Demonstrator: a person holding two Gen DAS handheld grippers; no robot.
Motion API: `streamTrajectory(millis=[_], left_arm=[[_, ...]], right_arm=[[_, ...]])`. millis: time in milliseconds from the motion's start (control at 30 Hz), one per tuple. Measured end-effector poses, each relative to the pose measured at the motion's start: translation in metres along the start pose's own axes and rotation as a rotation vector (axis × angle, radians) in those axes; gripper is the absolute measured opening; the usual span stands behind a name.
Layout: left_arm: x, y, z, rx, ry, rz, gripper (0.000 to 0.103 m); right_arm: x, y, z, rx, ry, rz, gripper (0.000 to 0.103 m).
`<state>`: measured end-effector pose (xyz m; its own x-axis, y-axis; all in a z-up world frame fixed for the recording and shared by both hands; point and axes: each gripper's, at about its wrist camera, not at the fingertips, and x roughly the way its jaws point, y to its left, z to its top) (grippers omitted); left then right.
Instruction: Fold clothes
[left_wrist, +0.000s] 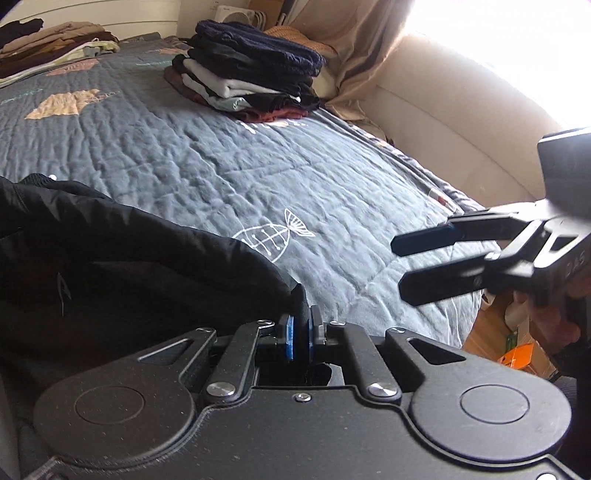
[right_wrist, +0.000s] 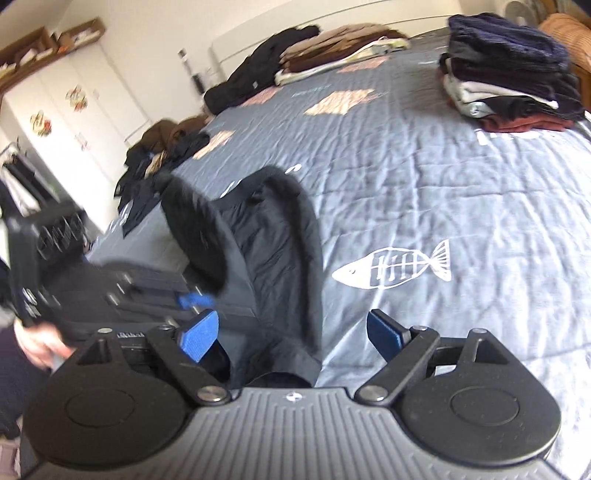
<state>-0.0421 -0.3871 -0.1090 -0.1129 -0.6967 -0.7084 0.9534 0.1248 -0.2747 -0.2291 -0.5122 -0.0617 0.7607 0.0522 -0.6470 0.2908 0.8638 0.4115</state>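
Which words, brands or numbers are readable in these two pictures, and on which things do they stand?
"DAS": partial embossed letters on the right gripper, remainder cut off.
White lettering on the grey quilt beside the folded clothes stack: too blurred.
Small logo on the black garment: unreadable.
Left gripper: none.

the quilt (right_wrist: 424, 192) is grey-blue, printed with a white fish skeleton (right_wrist: 397, 266) and tan patches (right_wrist: 343, 101). the garment (right_wrist: 266, 236) near its front edge is black. the stack (left_wrist: 251, 77) toward the far right corner shows navy, black, white and rust-red layers. the gripper pads (right_wrist: 197, 334) are blue.
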Motion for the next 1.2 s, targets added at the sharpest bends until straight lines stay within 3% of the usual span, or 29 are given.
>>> streamTrajectory(millis=[133,233,267,333,367,467,600,733,900,1133,1200], left_arm=[[0.027,0.002,-0.006,0.006,0.062,0.027,0.008],[0.023,0.005,-0.010,-0.012,0.059,0.026,0.012],[0.016,0.005,-0.011,-0.016,0.048,0.016,0.015],[-0.004,0.004,-0.011,-0.018,0.023,-0.001,0.037],[-0.017,0.004,-0.012,-0.017,0.005,-0.012,0.040],[-0.062,0.007,-0.013,-0.026,-0.070,-0.022,0.043],[-0.113,0.028,-0.021,-0.056,-0.141,0.030,0.048],[-0.130,0.052,-0.043,-0.118,-0.126,0.086,0.048],[-0.119,0.061,-0.077,-0.187,-0.081,0.058,0.047],[-0.065,0.075,-0.123,-0.226,0.073,0.081,0.047],[-0.064,0.077,-0.128,-0.229,0.064,0.075,0.047]], right_arm=[[-0.010,-0.012,-0.001,0.030,-0.027,-0.017,0.087],[-0.011,-0.016,0.000,0.048,-0.043,-0.023,0.087],[-0.011,-0.017,0.000,0.053,-0.048,-0.024,0.087],[-0.009,-0.018,0.001,0.064,-0.057,-0.026,0.087],[-0.009,-0.018,0.002,0.069,-0.062,-0.026,0.087],[-0.014,-0.019,0.006,0.102,-0.106,0.006,0.087],[-0.016,-0.009,0.011,0.112,-0.145,0.095,0.088],[0.008,0.018,0.012,0.060,-0.088,0.157,0.088],[0.057,0.045,0.006,-0.006,0.040,0.165,0.088],[0.109,0.028,-0.008,0.019,0.205,-0.021,0.088],[0.113,0.023,-0.012,0.015,0.229,-0.058,0.088]])
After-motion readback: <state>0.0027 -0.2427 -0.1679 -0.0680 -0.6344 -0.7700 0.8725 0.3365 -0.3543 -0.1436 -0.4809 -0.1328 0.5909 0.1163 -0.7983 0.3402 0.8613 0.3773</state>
